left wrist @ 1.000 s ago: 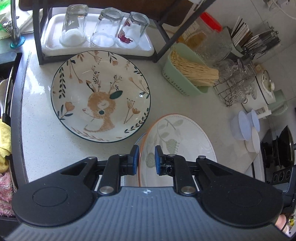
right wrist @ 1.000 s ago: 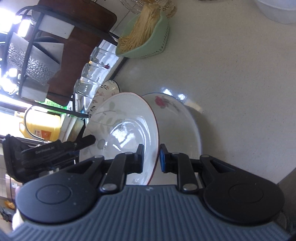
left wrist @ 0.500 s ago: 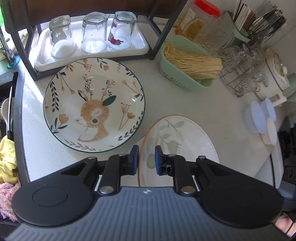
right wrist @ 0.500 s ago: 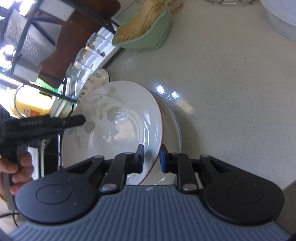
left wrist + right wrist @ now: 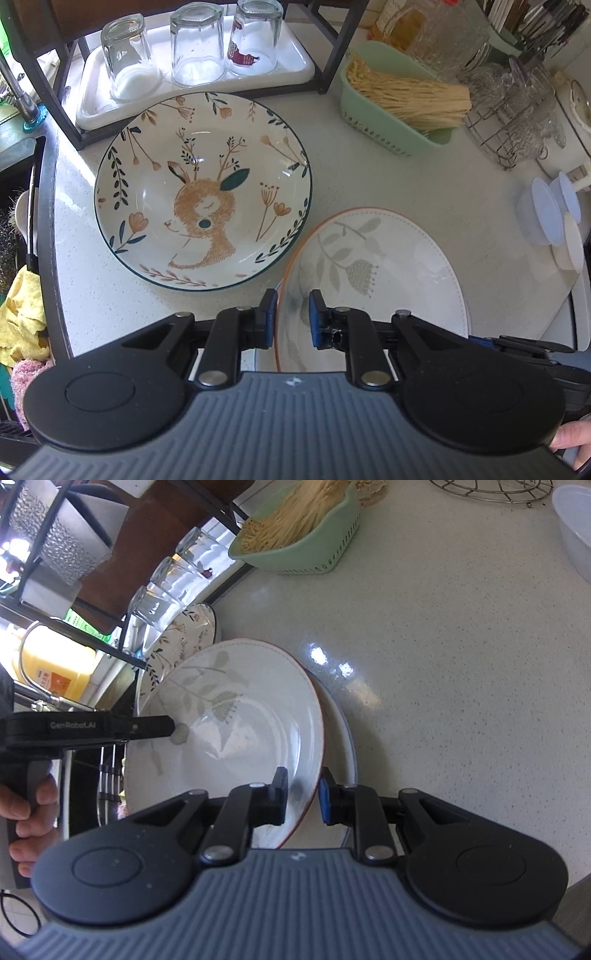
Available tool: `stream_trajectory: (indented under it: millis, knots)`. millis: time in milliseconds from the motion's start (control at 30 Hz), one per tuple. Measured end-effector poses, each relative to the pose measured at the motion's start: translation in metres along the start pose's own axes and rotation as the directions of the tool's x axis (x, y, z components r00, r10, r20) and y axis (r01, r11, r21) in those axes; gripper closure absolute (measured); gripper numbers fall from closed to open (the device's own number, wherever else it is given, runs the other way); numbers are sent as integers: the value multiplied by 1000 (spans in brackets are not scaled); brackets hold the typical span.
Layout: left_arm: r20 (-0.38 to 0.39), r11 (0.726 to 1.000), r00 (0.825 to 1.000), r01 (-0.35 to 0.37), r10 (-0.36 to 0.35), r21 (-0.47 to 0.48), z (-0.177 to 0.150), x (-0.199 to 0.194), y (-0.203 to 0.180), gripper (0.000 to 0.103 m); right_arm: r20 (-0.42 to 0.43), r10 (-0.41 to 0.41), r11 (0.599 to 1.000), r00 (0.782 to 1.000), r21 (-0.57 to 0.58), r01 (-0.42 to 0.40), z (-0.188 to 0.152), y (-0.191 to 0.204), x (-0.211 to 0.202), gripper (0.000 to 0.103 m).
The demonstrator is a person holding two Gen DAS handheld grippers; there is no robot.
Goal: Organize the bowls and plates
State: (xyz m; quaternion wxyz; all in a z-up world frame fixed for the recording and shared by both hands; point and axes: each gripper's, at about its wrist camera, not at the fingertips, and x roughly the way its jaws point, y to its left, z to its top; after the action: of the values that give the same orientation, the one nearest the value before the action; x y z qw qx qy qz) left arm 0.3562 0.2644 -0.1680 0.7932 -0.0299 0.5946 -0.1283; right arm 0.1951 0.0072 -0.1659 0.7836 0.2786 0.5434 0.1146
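A white plate with grey leaf print and an orange rim point(image 5: 373, 280) hangs between both grippers just above the counter. My left gripper point(image 5: 292, 314) is shut on its near rim. In the right wrist view my right gripper point(image 5: 303, 797) is shut on the opposite rim of the same leaf plate point(image 5: 229, 723), and one of the left gripper's fingers point(image 5: 155, 726) reaches in from the left. Under it lies a second plate with a blue-grey rim point(image 5: 345, 746), mostly hidden. A deer-pattern bowl point(image 5: 201, 192) sits on the counter to the left, close beside the leaf plate's rim.
Behind the bowl a white tray point(image 5: 295, 72) with three upturned glasses sits under a black rack. A green basket point(image 5: 391, 125) of pale sticks, a wire rack of glassware point(image 5: 517, 122) and stacked plastic tubs point(image 5: 550, 218) line the right. The sink edge point(image 5: 46, 229) borders the left.
The leaf plate has tipped flatter and come down over the lower plate, whose red flower is now hidden. The left wrist view has shifted closer to the deer bowl.
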Motion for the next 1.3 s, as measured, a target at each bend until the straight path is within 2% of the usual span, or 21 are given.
stream_trajectory:
  millis: [367, 500, 667, 933, 1133, 1300]
  knots:
    - [-57, 998, 997, -52, 51, -25, -1, 9, 7, 82, -7, -6, 999, 1000, -34, 6, 2, 8, 7, 82]
    - [-65, 998, 997, -38, 35, -46, 1, 12, 11, 77, -7, -12, 999, 1000, -51, 12, 2, 9, 8, 82]
    - [-70, 997, 997, -20, 15, -77, -2, 13, 14, 77, 1, -22, 998, 1000, -50, 22, 4, 8, 7, 82]
    - [-76, 977, 997, 13, -29, -211, -2, 11, 25, 76, 18, -47, 996, 999, -70, 48, 9, 9, 6, 82]
    - [-70, 980, 997, -2, -12, -201, -7, 9, 23, 75, 29, -54, 995, 998, -85, 57, 10, 11, 6, 83]
    - [-46, 985, 999, -13, 5, -172, -11, 0, 17, 75, 93, -71, 986, 993, -142, 84, 7, 18, -3, 82]
